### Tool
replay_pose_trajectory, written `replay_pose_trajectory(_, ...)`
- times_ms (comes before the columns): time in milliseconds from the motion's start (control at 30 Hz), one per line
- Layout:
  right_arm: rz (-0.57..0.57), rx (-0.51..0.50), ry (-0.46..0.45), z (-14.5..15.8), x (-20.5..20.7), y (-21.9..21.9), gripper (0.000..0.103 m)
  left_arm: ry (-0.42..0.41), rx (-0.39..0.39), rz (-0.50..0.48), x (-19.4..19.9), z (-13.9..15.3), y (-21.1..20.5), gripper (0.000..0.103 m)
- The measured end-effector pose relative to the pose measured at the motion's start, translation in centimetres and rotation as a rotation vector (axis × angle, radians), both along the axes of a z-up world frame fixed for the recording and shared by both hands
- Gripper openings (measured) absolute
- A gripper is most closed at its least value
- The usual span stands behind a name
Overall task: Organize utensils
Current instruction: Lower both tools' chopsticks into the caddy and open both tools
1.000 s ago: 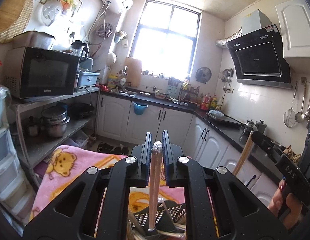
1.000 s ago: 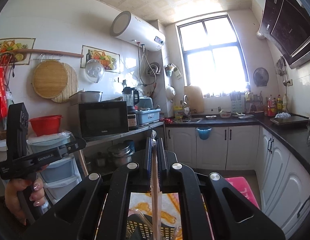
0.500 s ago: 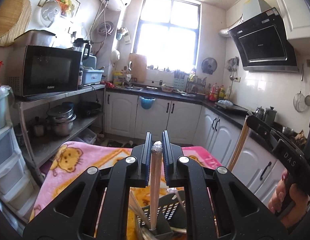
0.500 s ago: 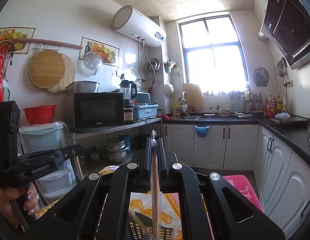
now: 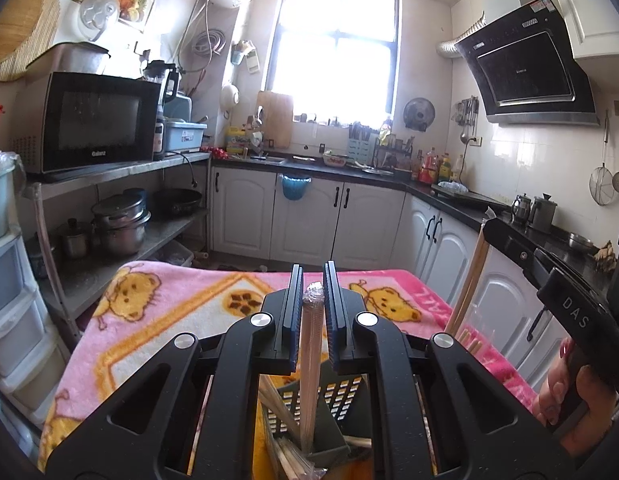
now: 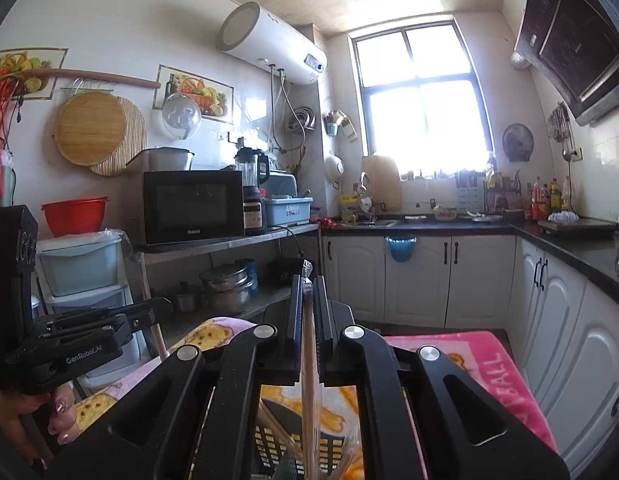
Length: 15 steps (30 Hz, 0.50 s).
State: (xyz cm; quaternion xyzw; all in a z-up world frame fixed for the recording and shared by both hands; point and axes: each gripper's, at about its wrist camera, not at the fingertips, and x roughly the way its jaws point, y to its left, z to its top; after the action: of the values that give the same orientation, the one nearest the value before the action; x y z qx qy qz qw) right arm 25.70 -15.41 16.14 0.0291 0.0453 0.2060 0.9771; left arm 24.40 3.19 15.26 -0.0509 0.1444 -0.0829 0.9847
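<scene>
Left gripper [image 5: 312, 300]: closed on a wrapped bundle of chopsticks [image 5: 309, 364], held upright; its lower end sits inside the dark slotted utensil holder [image 5: 341, 394].
Right gripper [image 6: 308, 304]: closed on a second wrapped pair of chopsticks [image 6: 308, 380], also upright, the clear wrapper tip poking above the jaws.
Change: both grippers are lower than a second ago; the pink cartoon blanket [image 5: 157, 312] now fills more of each view, and the holder is nearer beneath the jaws.
Holder: stands on the blanket below both grippers, near its front edge; loose chopsticks already lean inside.
Meaning: both bundles are going down into the holder together; the left one looks partly seated.
Right bundle depth: bottom end is cut off, cannot tell.
Next: probably release once the ends bottom out.
</scene>
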Motion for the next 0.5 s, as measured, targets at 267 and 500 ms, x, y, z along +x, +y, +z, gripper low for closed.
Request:
replay_pose_trajectory(267,0.005,-0.003,0.053,-1.5,-0.5,-0.1,0.006,0.03,-0.003,-0.005,-0.3,-1.7,-0.1,0.007)
replay_pose_trajectory(500,-0.003,-0.021,0.139,-2.7,-1.0,-0.5,0.022,0.066,-0.006,-0.007,-1.2,-2.4,0.4,0.007)
